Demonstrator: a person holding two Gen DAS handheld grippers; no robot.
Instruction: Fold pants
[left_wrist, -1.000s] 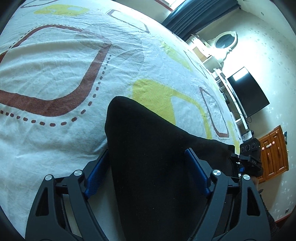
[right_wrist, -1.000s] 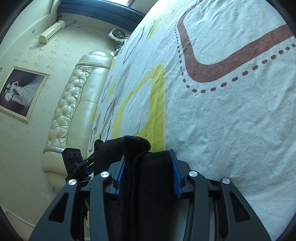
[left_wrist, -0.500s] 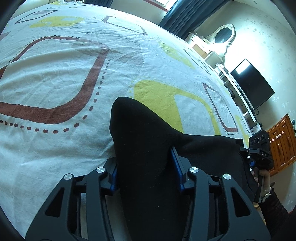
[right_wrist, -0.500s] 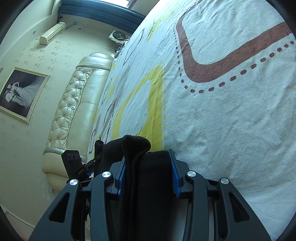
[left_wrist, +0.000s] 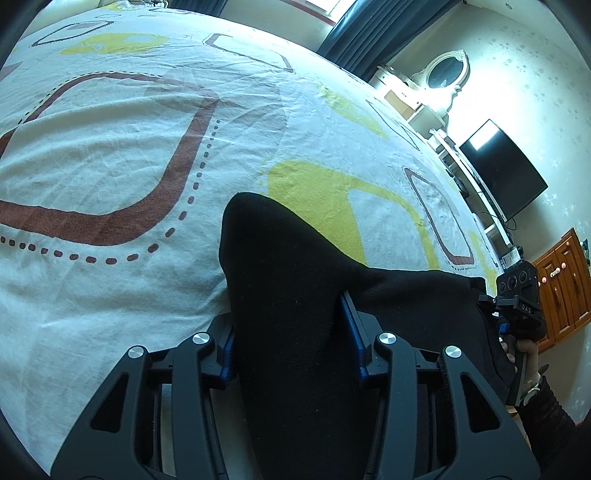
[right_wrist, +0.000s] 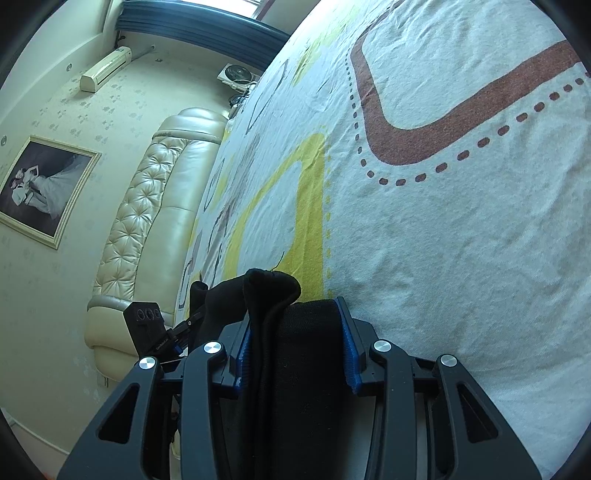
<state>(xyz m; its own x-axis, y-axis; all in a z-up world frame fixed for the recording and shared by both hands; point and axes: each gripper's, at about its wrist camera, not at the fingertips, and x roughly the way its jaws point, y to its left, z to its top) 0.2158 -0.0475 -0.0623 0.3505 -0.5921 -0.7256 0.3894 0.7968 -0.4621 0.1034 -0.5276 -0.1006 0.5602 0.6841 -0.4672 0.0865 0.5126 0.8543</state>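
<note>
1. Left gripper (left_wrist: 288, 332) pinched a thick bunch of the black pants (left_wrist: 288, 280); the cloth filled the gap between its blue pads and stuck out ahead of the tips.
2. Right gripper (right_wrist: 295, 332) likewise clamped on a bunched edge of the pants, a lump poking past its tips.
3. Step in hand, as judged: both ends gripped, ready to lift and spread (cloth sagged between the grippers).
4. Next move probably needs an even, taut pull.
5. Patterned bedsheet (left_wrist: 110, 147) lay ahead; padded headboard (right_wrist: 147, 206) left of right gripper, television (left_wrist: 502, 170) right of left gripper.
</note>
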